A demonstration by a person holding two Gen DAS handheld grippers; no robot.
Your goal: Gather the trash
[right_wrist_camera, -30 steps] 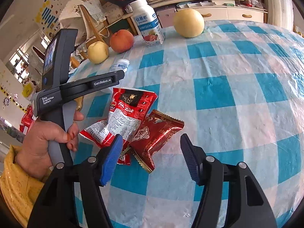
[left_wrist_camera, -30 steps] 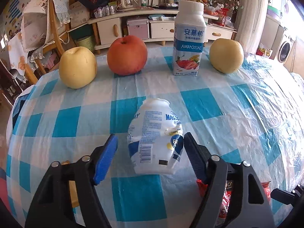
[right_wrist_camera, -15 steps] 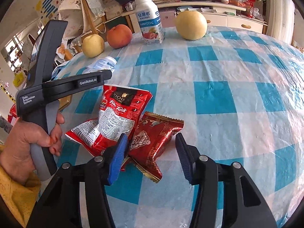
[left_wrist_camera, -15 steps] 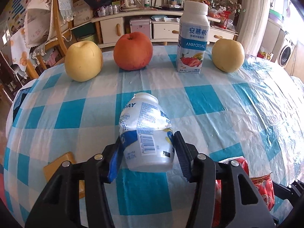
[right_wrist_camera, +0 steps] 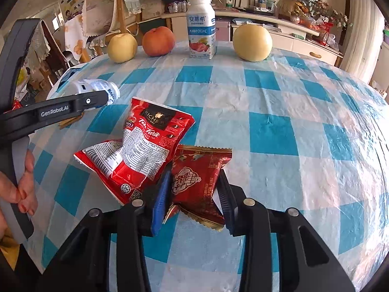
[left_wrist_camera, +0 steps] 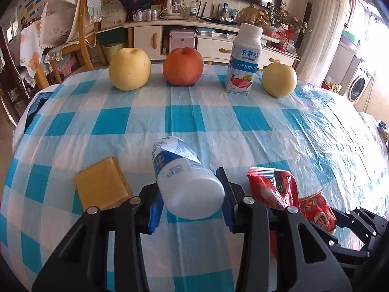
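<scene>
A crushed small white bottle (left_wrist_camera: pixel 187 182) with a blue label is tilted, base toward the camera, and my left gripper (left_wrist_camera: pixel 188 191) is shut on it above the checked tablecloth (left_wrist_camera: pixel 218 121). The right wrist view shows the same bottle (right_wrist_camera: pixel 97 87) off to the left, held by that gripper. My right gripper (right_wrist_camera: pixel 194 182) is shut on a dark red snack wrapper (right_wrist_camera: pixel 201 163). A larger red tea packet (right_wrist_camera: pixel 145 146) lies crumpled against it on the left. In the left wrist view the tea packet (left_wrist_camera: pixel 274 187) and the wrapper (left_wrist_camera: pixel 316 214) are low on the right.
Along the far edge of the table stand a yellow pear (left_wrist_camera: pixel 129 69), a red apple (left_wrist_camera: pixel 182 66), a yogurt bottle (left_wrist_camera: pixel 244 63) and a second pear (left_wrist_camera: pixel 279 80). A flat yellow block (left_wrist_camera: pixel 102 185) lies front left. A hand (right_wrist_camera: pixel 22 187) grips the left tool's handle.
My left gripper closed on the white bottle, then lifted and tipped it back. My right gripper moved onto the dark red wrapper and closed on it.
</scene>
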